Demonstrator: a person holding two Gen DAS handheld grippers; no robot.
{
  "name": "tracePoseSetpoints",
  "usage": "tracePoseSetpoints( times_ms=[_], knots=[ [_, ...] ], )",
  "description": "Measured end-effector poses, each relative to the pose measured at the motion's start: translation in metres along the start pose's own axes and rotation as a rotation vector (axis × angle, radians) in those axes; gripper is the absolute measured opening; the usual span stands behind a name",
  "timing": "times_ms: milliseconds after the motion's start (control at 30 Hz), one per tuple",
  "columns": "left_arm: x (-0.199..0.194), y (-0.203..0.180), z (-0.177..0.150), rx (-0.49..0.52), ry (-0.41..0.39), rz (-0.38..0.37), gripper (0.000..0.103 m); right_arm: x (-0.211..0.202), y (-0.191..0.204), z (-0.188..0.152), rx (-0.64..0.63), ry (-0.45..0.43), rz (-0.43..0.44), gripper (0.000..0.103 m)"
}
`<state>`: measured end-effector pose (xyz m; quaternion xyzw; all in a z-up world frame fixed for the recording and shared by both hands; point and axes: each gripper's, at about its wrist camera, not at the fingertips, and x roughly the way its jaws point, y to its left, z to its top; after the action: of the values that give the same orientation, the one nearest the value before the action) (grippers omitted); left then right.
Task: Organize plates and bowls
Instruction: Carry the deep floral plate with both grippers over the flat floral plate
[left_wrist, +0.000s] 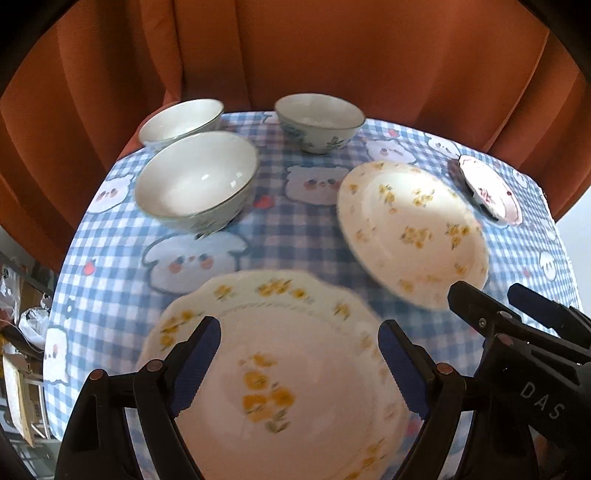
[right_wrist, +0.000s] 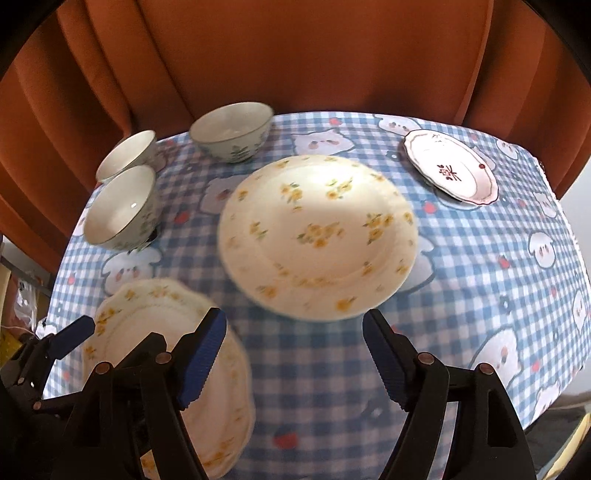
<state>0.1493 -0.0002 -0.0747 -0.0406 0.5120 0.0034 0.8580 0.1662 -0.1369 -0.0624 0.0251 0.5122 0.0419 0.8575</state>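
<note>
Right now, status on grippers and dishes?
Left gripper open, right gripper open, both empty. Three plates, three bowls unstacked. Nothing in the way.

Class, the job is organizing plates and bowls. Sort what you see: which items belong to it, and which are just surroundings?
Belongs:
scalloped yellow-flowered plate
round yellow-flowered plate
small pink-rimmed plate
three white bowls

Surroundings:
blue checked tablecloth
orange curtain

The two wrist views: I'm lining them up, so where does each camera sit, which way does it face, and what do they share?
Left wrist: on the left claw, looking steeply down over the scalloped yellow-flower plate; its own open fingers and the right claw show.
Right wrist: on the right claw, looking down at the round yellow-flower plate; the left claw's fingertip shows.
Shared: both plates, three bowls, the checked tablecloth.
</note>
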Motion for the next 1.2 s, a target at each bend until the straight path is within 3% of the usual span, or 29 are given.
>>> tracePoseSetpoints(
  times_ms=[367, 467, 500, 767, 1000, 1200],
  knots=[
    [0.041, -0.053, 0.043, -0.017, 0.001, 0.043, 0.088, 0.036, -0.058, 0.05, 0.017, 0.013, 0.031, 0.08],
    [0.056, -0.061, 0.051, -0.019, -0.017, 0.059, 0.088, 0.052, -0.07, 0.06, 0.021, 0.015, 0.037, 0.082],
    [0.06, -0.063, 0.052, -0.031, -0.083, 0.061, 0.088, 0.057, -0.073, 0.063, 0.021, 0.013, 0.038, 0.083],
    [0.101, -0.073, 0.07, -0.044, -0.037, 0.094, 0.087, 0.104, -0.092, 0.085, 0.029, 0.04, 0.045, 0.084],
    [0.126, -0.079, 0.081, -0.025, 0.02, 0.087, 0.084, 0.129, -0.098, 0.094, 0.02, 0.044, -0.01, 0.085],
    [0.129, -0.081, 0.083, -0.012, 0.022, 0.099, 0.082, 0.138, -0.096, 0.098, 0.004, 0.058, 0.009, 0.069]
  ],
)
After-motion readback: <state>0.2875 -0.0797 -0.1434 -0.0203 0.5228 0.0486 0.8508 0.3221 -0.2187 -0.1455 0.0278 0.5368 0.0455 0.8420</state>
